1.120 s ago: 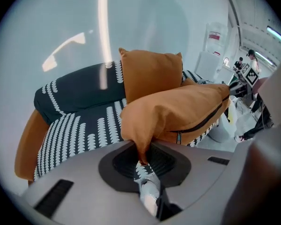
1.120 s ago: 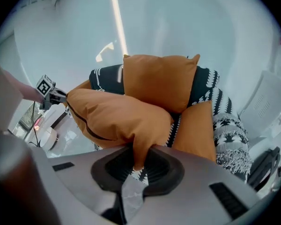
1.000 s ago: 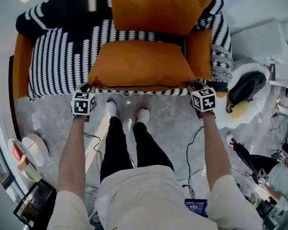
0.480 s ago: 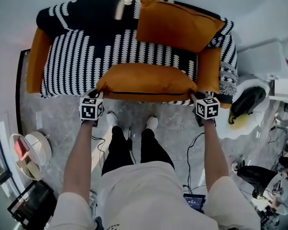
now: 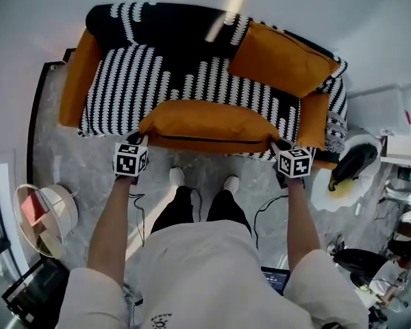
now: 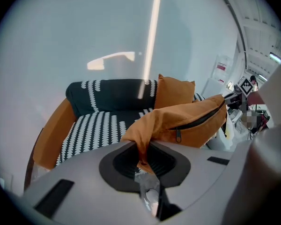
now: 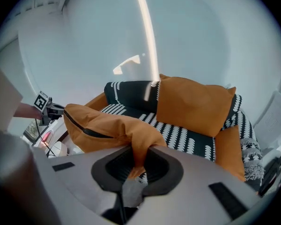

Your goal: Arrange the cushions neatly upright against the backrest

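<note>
Both the left tongs (image 5: 140,141) and the right tongs (image 5: 278,144) clamp a near corner of the orange cushion (image 5: 209,124), which has risen from flat on the sofa (image 5: 133,88) seat to hang over its front edge, ready for standing against the backrest (image 5: 157,27).

This is a staged living-room corner inside a lab or recording studio, not a lived-in home. The homely part is a single sofa (image 5: 157,81) in a black-and-white pattern with orange arms, with an orange cushion (image 5: 284,59) leaning on its backrest against bare white walls. Around it, the grey marbled floor (image 5: 75,163) carries loose cables (image 5: 257,221), a lit screen (image 5: 274,277) and white storage boxes (image 5: 383,112) (another person (image 5: 359,260) sits among gear at the right).
</note>
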Available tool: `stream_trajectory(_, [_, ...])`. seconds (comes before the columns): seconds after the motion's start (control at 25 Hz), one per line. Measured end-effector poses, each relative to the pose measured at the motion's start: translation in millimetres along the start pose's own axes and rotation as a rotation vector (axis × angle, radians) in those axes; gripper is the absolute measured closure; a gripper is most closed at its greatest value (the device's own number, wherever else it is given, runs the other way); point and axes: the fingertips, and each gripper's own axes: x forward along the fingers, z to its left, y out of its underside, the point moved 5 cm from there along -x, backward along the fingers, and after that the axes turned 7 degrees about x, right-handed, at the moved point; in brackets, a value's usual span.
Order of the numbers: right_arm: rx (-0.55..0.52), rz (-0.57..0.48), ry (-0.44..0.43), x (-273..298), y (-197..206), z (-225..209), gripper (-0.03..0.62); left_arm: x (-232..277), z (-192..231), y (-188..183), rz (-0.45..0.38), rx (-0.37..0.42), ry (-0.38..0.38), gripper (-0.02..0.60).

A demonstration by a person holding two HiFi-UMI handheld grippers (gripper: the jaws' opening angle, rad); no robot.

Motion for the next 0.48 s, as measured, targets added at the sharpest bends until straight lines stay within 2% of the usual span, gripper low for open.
stream_trajectory(0.2, [-0.049,-0.008,-0.033,21.6,-35.9,60.3,0.537,-31.9,58.6,14.9,-0.041,-0.051,-0.043,0.528])
stream_trajectory(0.48, [-0.101,0.003,-0.091,63.7,-85.4,115.2,0.536,-51.2,126.0,20.4,-0.051,-0.110,-0.121,0.528])
